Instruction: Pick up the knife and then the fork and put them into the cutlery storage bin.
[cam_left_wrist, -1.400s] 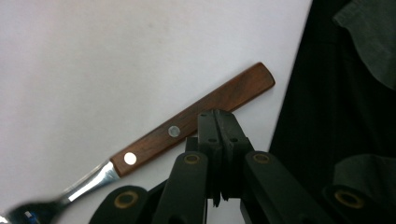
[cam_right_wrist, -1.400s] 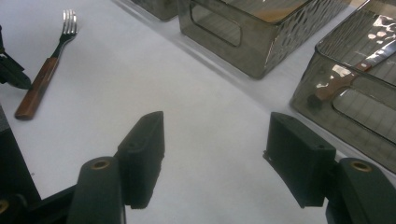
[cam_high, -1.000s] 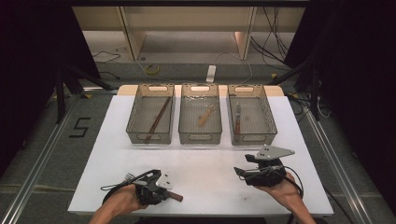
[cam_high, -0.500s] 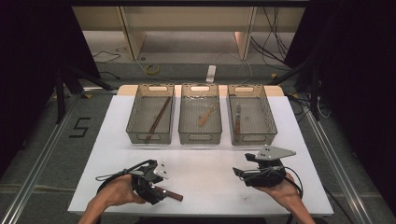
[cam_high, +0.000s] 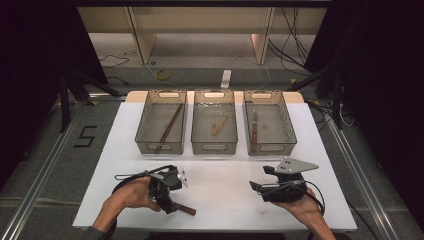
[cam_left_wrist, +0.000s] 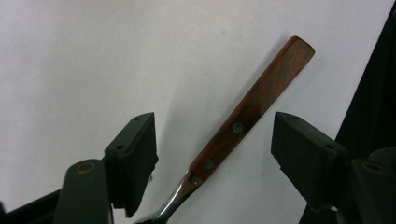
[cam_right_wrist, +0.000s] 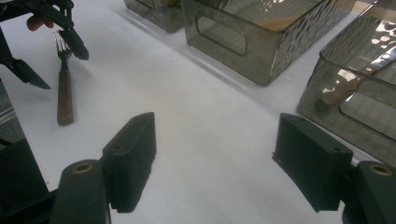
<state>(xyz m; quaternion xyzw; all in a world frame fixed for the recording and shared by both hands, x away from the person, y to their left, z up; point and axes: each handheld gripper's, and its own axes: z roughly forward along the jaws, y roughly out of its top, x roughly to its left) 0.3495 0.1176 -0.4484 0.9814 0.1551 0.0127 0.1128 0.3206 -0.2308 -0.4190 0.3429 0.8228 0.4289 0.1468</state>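
The left gripper (cam_high: 172, 192) is standing open at the near left of the table (cam_high: 220, 172), its jaws having just been opening. The fork (cam_left_wrist: 243, 126) is lying flat on the table between them, clear of both pads. A second ago the jaws were clamped on this fork; it is now released and the gripper is lifting slightly off it. The right gripper (cam_high: 260, 187) is resting at the near right, jaws also having just been opening, wide and empty. Three bins (cam_high: 214, 127) are standing at the far side, each holding one utensil. Judgement: the fork is set down outside the bins, so sorting it remains to be done.
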